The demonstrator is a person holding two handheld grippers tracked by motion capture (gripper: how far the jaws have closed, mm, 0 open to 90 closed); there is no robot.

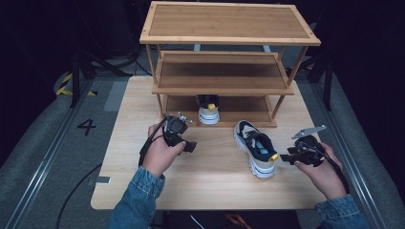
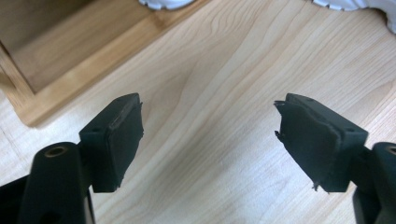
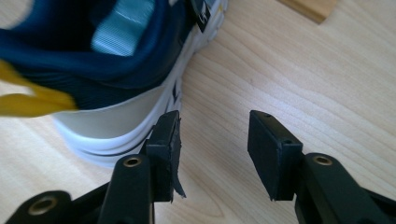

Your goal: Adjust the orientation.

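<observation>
Both tongs are spread and empty: our left gripper (image 1: 190, 146) hovers mid-tabletop, our right gripper (image 1: 285, 157) just beside the loose sneaker's (image 1: 255, 148) heel. One shoe (image 1: 208, 109) sits on the rack's (image 1: 229, 38) bottom shelf; we judge its mate remains to be shelved.

shoes: 2 (image 1: 255, 148) (image 1: 208, 109) | rack (image 1: 229, 36): 1 | tools: 2 (image 1: 190, 146) (image 1: 285, 157)

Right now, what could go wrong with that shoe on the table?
The right gripper is open right beside the shoe's heel, with one jaw nearly at the sole. Closing there might just nudge the shoe away instead of gripping it. Another shoe already sits on the rack's bottom shelf, so sliding this one in could bump it. The left gripper is open and empty.
</observation>
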